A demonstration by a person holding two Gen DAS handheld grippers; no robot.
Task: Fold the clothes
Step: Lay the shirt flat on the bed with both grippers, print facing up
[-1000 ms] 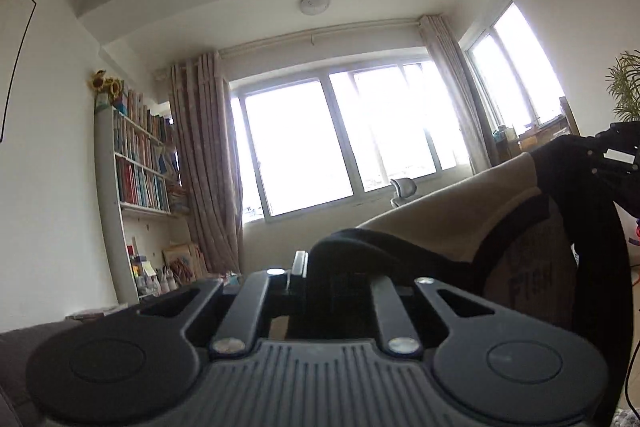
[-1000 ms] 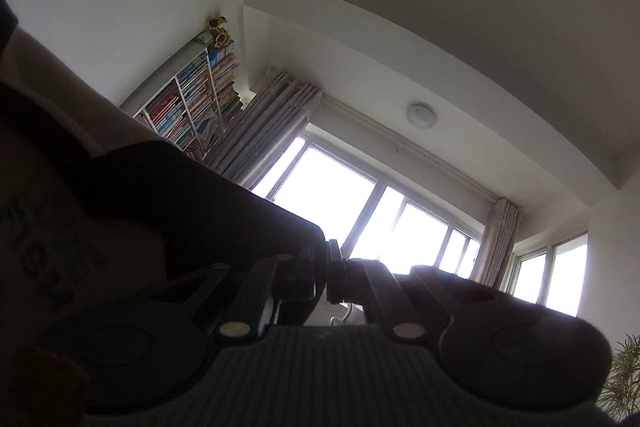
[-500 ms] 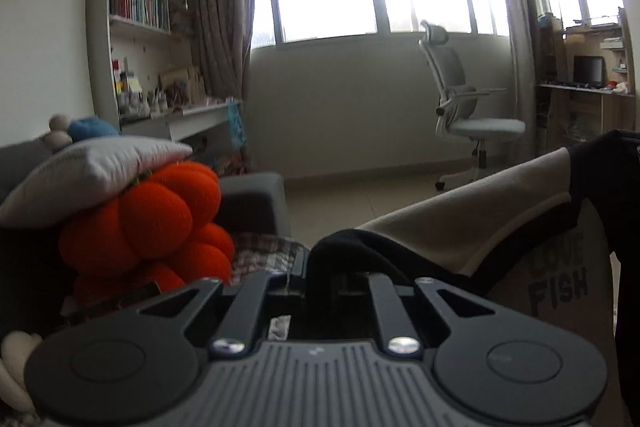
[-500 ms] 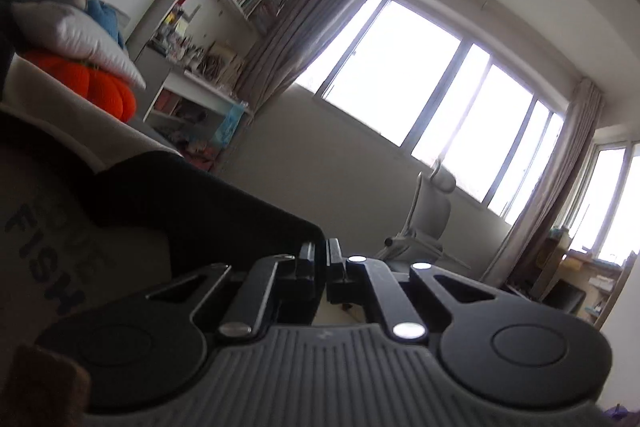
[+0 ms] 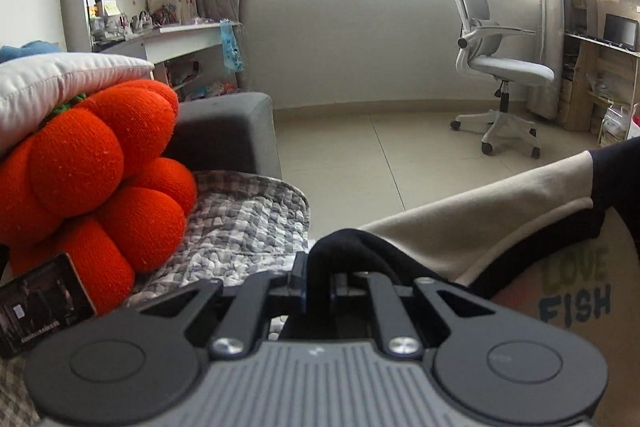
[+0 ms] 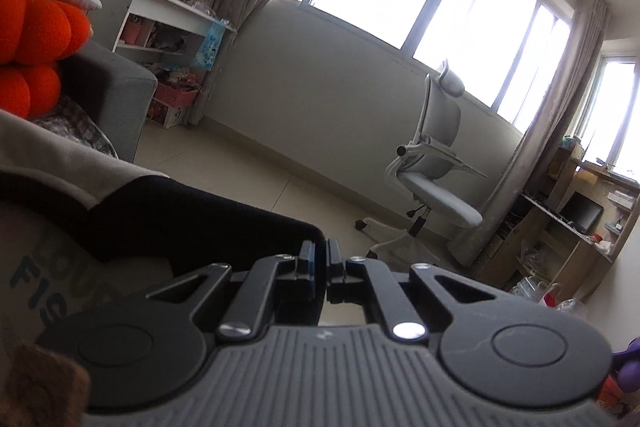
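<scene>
**Shirt stretched between two grippers**

In the left view, the left gripper (image 5: 319, 281) pinches the shirt's (image 5: 472, 227) black edge; cloth runs rightward. In the right view, the right gripper (image 6: 324, 269) clamps the other end; shirt (image 6: 192, 215) runs leftward, held aloft.

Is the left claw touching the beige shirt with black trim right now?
Touching. The left wrist view shows the left claw shut on the black trim of the beige shirt.
</scene>
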